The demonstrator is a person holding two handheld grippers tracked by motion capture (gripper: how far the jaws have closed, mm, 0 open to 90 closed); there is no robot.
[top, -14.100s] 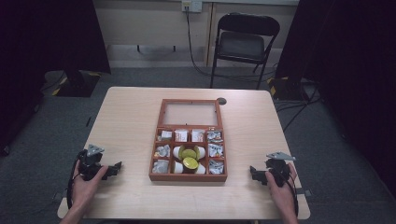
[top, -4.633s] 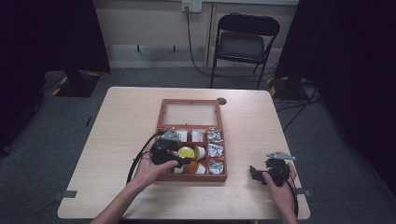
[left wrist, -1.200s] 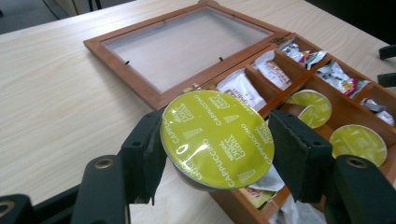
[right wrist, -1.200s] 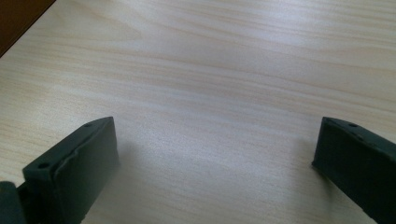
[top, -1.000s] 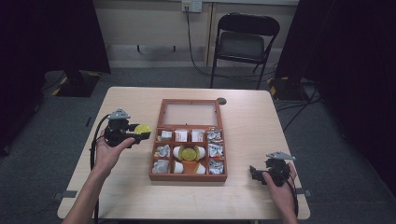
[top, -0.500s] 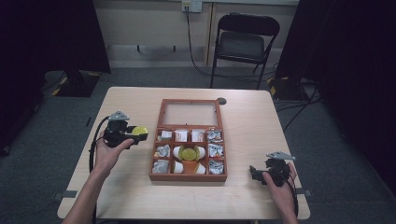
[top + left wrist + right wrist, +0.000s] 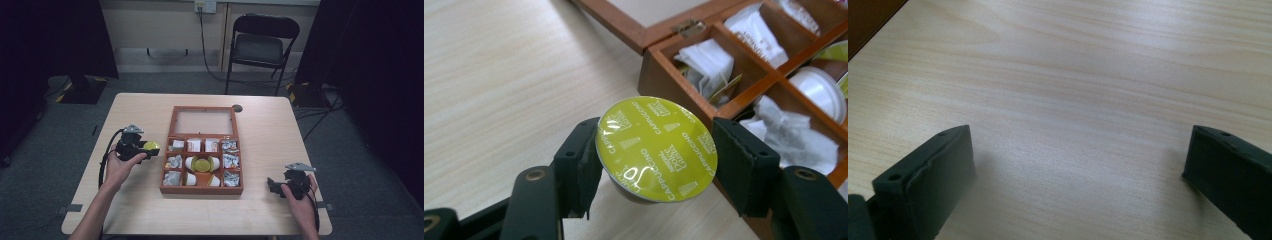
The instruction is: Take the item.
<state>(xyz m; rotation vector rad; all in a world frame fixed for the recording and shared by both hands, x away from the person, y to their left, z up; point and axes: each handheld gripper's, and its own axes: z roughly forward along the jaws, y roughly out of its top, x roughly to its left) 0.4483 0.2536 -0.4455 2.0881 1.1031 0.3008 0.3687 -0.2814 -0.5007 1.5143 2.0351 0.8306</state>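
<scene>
Your left gripper (image 7: 655, 165) clamps capsule (image 7: 656, 150): round yellow-green "CAPPUCCINO" foil lid facing camera, tilted toward 12 o'clock; right gripper (image 7: 1078, 170) wide.

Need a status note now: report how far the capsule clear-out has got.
Done: one yellow-lidded capsule is out of the wooden box, clamped in the left tongs beside it. In hand: setting it on the table. Left: another yellow capsule remains inside; right tongs idle, open.

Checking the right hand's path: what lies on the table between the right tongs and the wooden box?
Bare tabletop in the high view, between the right tongs and the wooden box.
</scene>
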